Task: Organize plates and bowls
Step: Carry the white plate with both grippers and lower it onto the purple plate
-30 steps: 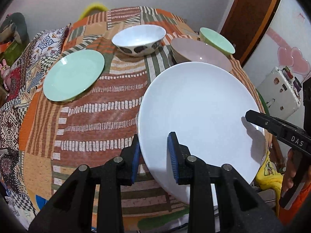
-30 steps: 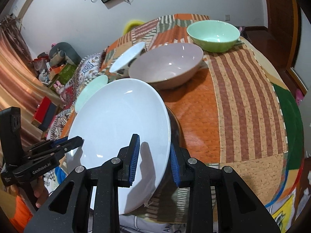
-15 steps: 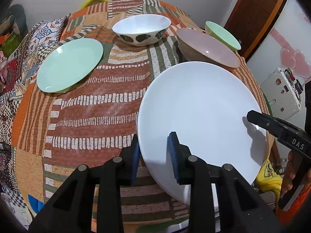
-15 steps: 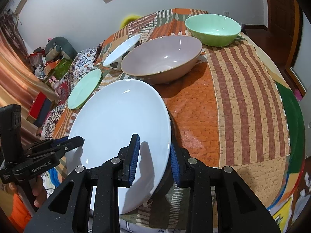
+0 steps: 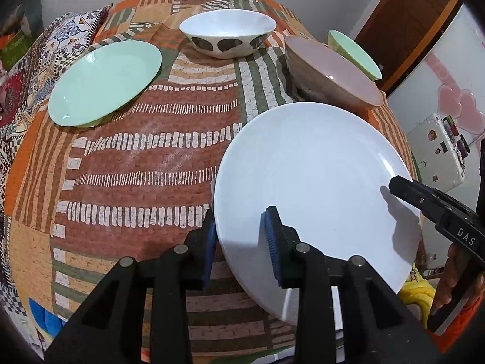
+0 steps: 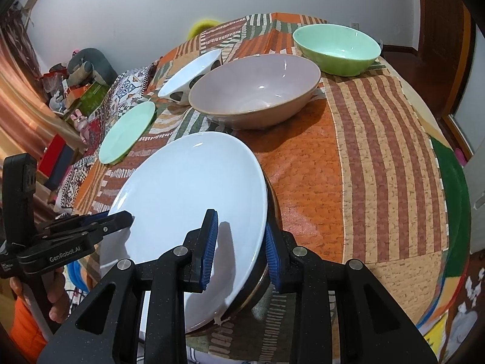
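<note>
On the bench, left wrist view: big white plate [image 5: 315,179] sits at the near right on the patchwork cloth [image 5: 145,157], that's my landmark
Left tongs [image 5: 239,238]: straddling the white plate's near-left rim, one blue pad under the edge, one over the top; gap visible on both sides, so not really clamped
Right tongs [image 5: 400,186]: tip on the plate's far-right rim, grip can't be judged from here
Other dishes: mint plate [image 5: 104,82] well off to the left of the white plate, spotted white bowl [image 5: 227,38] beyond it, pink bowl [image 5: 333,69] just behind it, mint bowl [image 5: 354,53] behind that

Right wrist view
Right tongs [image 6: 241,244]: narrow gap, pads either side of the white plate's [image 6: 188,194] right rim, holding it
Plate's right rim: looks a bit raised off the cloth, dark shadow under it
Left tongs [image 6: 121,220]: at the plate's left rim
Bowls: pink bowl [image 6: 257,88] just behind the plate, mint bowl [image 6: 336,48] further back
</note>
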### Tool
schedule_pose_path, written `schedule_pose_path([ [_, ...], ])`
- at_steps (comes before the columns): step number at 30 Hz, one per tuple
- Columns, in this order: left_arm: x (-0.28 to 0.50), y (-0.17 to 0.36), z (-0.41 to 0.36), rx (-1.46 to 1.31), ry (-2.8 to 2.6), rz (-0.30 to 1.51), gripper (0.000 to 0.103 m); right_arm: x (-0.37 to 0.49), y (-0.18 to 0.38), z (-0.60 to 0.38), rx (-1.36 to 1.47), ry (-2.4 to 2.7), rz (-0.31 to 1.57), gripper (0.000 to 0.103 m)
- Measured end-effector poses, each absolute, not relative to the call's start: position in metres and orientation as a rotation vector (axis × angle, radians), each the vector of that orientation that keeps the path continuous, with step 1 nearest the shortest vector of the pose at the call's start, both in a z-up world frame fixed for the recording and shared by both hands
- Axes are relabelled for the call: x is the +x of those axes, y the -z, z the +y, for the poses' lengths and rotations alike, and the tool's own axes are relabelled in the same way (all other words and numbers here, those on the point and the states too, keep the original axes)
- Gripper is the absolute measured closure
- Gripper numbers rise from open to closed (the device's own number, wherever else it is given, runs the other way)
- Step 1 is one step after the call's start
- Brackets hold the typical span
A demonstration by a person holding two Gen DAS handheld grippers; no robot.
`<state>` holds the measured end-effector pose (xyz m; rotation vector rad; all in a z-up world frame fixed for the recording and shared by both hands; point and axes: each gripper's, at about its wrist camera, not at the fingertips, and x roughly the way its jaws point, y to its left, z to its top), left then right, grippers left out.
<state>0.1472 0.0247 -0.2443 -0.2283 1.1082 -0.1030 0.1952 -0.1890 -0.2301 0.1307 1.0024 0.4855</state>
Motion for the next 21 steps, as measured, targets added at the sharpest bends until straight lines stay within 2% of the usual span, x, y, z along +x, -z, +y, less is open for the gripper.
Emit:
schedule_pose_path([
  [16,0.147,0.247,0.019,-0.165,0.093,1.096,0.072,0.193,0.224,-0.181,0.044,-0.488,1.019,0.074],
  [21,0.146,0.244,0.018,-0.167,0.092,1.086,0.072,0.189,0.214,-0.183,-0.001,-0.452,0.965,0.073],
])
